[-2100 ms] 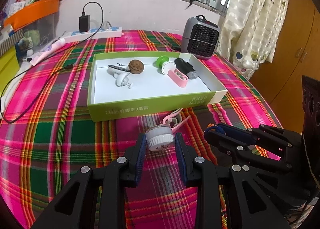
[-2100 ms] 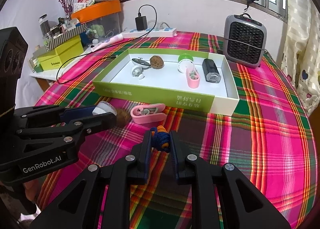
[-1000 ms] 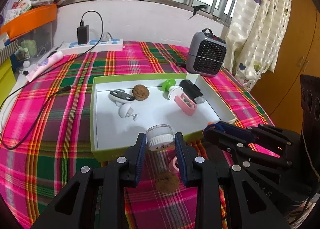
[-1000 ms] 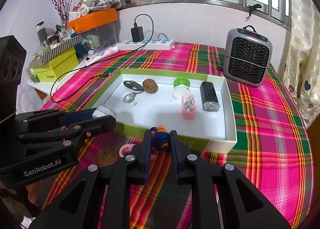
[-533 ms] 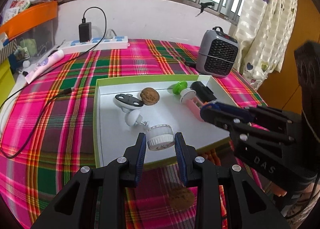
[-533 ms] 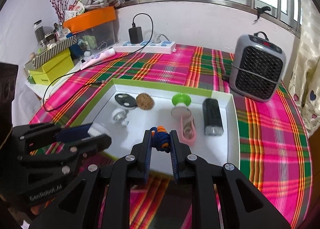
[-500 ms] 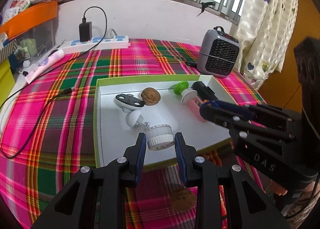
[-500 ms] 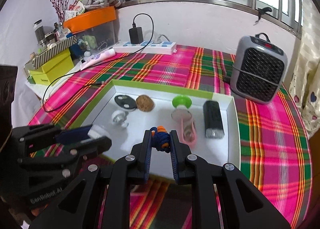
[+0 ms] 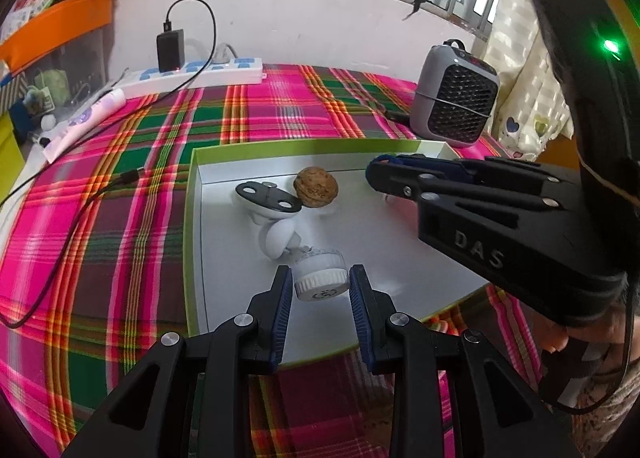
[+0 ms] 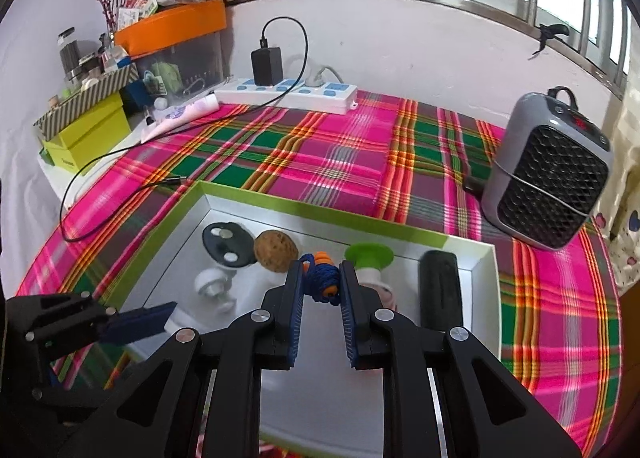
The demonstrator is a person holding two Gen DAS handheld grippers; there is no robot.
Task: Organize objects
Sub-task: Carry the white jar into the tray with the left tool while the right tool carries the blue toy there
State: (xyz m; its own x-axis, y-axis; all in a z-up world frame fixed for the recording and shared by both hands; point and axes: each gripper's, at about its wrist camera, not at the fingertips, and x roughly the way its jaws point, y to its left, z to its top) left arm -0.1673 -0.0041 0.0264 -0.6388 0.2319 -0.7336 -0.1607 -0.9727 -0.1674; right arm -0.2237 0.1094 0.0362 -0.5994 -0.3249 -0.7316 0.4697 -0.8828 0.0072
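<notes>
My left hand-held gripper is clamped on a small white jar, frame center, over the green-rimmed tray. My right hand-held gripper pinches a blue-orange cord bundle above the tray too.

A pink, green and orange plaid cloth lies under a lime-green box with a white inside, which holds a brown walnut, a green-topped knob and a black block, near a grey heater with a black grille.
</notes>
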